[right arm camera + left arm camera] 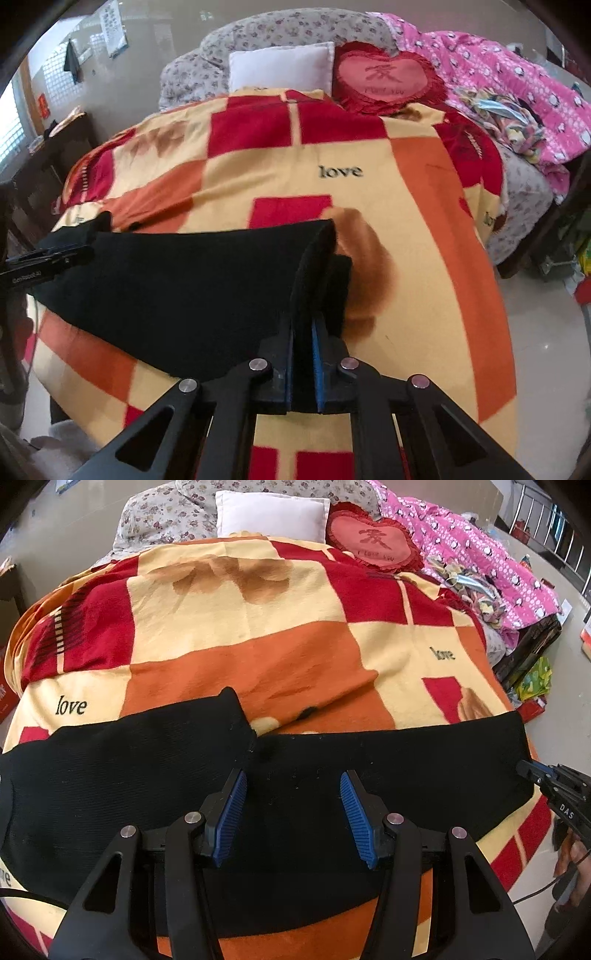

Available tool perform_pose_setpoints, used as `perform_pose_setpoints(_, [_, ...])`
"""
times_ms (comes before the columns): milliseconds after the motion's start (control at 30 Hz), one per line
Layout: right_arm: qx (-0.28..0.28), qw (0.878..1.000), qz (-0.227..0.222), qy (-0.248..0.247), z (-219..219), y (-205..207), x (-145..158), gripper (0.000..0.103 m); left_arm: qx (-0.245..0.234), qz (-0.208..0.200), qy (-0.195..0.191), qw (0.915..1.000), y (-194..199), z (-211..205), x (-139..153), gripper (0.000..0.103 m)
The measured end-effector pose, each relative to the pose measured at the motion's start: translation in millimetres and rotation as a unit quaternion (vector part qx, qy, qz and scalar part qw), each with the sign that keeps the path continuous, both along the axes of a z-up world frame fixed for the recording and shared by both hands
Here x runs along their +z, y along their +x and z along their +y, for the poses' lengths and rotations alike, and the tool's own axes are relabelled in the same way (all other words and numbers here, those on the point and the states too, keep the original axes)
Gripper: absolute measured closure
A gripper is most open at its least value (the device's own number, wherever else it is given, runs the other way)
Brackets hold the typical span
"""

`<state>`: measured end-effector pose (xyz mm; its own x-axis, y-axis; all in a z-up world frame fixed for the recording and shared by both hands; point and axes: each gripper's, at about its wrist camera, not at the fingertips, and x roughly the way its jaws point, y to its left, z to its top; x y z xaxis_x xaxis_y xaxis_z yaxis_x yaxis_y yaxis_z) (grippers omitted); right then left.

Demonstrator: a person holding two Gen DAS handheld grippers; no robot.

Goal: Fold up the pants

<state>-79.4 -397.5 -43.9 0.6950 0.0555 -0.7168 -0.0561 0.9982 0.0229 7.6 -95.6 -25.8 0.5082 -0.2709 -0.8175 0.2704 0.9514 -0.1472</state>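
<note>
Black pants (pixel 110 775) lie across the near part of a bed covered by a red, orange and cream checked blanket (pixel 240 627). My left gripper (pixel 293 786) is open, its blue pads spread over the middle of the pants. My right gripper (pixel 303 325) is shut on the right end of the pants (pixel 184 288), which is lifted into a fold between the pads. The right gripper also shows at the right edge of the left wrist view (pixel 532 771). The left gripper shows at the left edge of the right wrist view (pixel 74 254).
A white pillow (pixel 271 513), a red heart cushion (pixel 373 539) and a pink quilt (pixel 480 554) lie at the head of the bed. Floral bedding (pixel 162 513) sits behind. Boxes and bags stand on the floor to the right (pixel 532 675).
</note>
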Motion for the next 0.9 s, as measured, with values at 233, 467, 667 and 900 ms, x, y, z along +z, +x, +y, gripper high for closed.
perform_pose_setpoints(233, [-0.032, 0.999, -0.006, 0.001, -11, 11, -7, 0.095, 0.006, -0.01, 0.019, 0.9998, 1, -4, -6, 0.05])
perform_pose_setpoints(467, [-0.002, 0.996, -0.068, 0.053, 0, -2, 32, 0.08, 0.014, -0.024, 0.022, 0.9994, 2, -1, 0, 0.05])
perform_pose_setpoints(667, [0.027, 0.998, -0.045, 0.032, 35, 20, 14, 0.069, 0.032, -0.023, 0.033, 0.9987, 10, 9, -4, 0.05])
perform_pose_setpoints(900, [0.005, 1.0, 0.0, -0.003, 43, 39, -18, 0.068, 0.025, -0.029, 0.045, 0.9982, 12, 6, -12, 0.041])
